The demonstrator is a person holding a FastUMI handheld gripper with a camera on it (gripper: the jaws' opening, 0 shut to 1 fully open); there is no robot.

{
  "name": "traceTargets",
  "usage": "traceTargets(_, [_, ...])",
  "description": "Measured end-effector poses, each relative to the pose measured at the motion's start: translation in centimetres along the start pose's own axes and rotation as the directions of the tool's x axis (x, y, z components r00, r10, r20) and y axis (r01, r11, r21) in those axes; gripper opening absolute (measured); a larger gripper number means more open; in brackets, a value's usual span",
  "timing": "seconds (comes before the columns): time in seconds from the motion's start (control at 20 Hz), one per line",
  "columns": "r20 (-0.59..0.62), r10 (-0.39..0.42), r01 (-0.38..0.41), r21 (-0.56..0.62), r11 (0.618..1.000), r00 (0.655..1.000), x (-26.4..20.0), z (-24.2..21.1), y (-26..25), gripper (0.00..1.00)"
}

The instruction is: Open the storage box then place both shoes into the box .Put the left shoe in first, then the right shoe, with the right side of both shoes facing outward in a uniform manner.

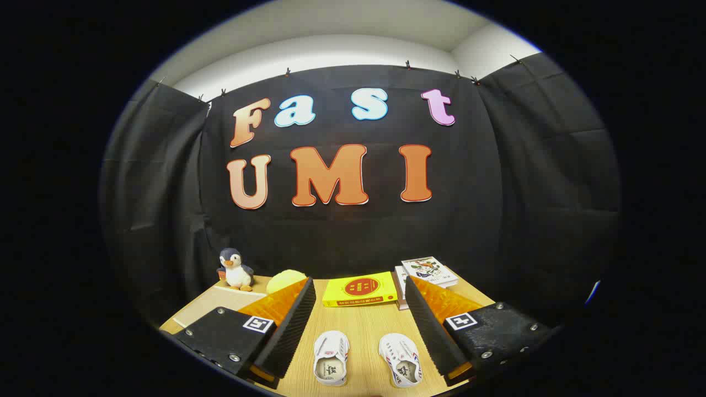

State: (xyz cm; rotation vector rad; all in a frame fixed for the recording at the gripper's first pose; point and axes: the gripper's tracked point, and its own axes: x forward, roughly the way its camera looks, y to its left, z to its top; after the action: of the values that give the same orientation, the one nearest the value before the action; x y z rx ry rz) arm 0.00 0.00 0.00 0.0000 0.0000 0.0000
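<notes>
Fingers (361,325) spread wide, holding nothing, hovering above a wooden counter (361,325). Between them, low and near, two white shoes side by side: left shoe (331,357) closer to the left finger, right shoe (401,359) closer to the right finger. Small gap between the pair, no contact with either finger. Both set with openings facing up; right shoe marked with red and blue stripes along its side. Toes pointing toward the fingers' base or away: cannot tell for sure.

Beyond the shoes, farther back on the counter, a yellow book (359,289) lying flat, with a red round mark on the cover, roughly centred between the fingertips. Just to its right, a stack of books (427,271), topmost with a pale illustrated cover, partly hidden behind the right finger. At the back left, a plush penguin (236,269) standing upright near the counter's edge. Beside it, a yellow rounded thing (285,279), half hidden by the left finger, kind unclear. Ahead of the penguin, a pale flat board (212,300) lying on the counter, partly covered by the left finger's mount.

Black cloth wall behind the counter, white wall above it.
</notes>
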Motion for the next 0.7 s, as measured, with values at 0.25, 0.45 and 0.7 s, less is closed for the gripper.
traceTargets(0.25, [-0.002, 0.032, -0.032, -0.013, 0.999, 0.999, 0.5, 0.0, 0.2, 0.97])
traceTargets(0.45, [-0.002, 0.044, -0.044, -0.022, 0.999, 0.999, 1.0, 0.0, -0.2, 0.97])
traceTargets(0.7, [-0.014, 0.053, -0.054, -0.035, 0.998, 0.998, 1.3, -0.7, -0.5, 0.98])
